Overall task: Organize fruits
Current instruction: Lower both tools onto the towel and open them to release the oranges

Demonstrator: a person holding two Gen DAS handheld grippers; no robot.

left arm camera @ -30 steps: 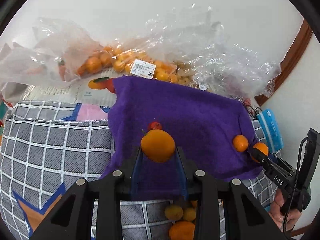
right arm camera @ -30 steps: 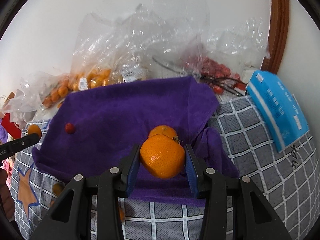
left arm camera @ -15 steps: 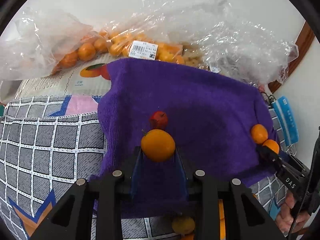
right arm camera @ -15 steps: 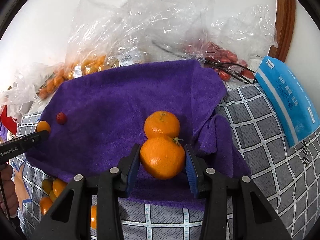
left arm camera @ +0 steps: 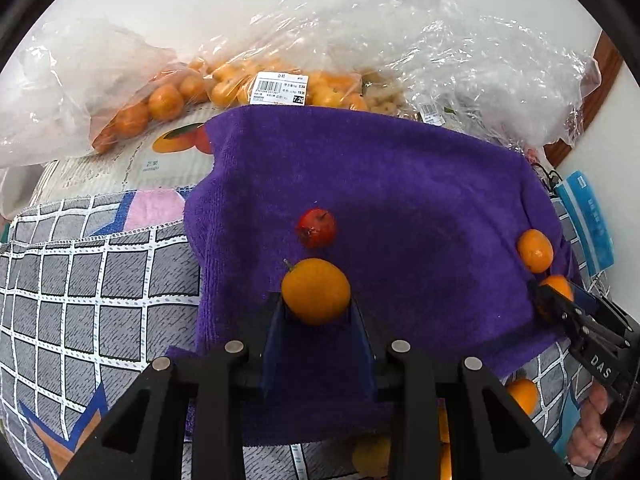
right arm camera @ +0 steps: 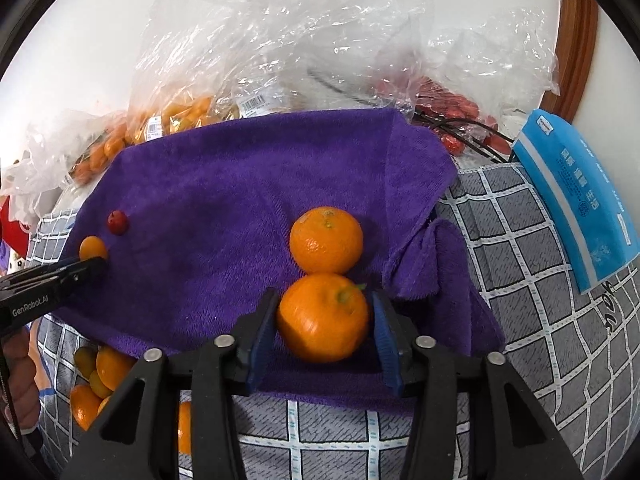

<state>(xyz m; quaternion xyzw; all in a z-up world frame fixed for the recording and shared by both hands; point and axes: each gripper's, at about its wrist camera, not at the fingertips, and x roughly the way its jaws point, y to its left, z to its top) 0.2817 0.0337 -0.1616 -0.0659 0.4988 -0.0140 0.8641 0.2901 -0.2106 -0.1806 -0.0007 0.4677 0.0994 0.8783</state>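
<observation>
A purple towel is spread over the checked cloth. My left gripper is shut on a small orange fruit, low over the towel just in front of a small red fruit. In the right wrist view my right gripper has its jaws opening around a larger orange that rests on the towel. A gap shows at the right pad. A second orange lies just beyond it, touching it. The left gripper appears at the towel's left edge.
Clear plastic bags of small oranges and red fruits line the back wall. A blue packet lies at the right. Several loose fruits sit on the checked cloth below the towel. A hand holds the right gripper.
The right jaws have spread off the larger orange, which now rests on the towel against the second one. The left gripper has come down and closer to the red fruit, still holding its fruit.
</observation>
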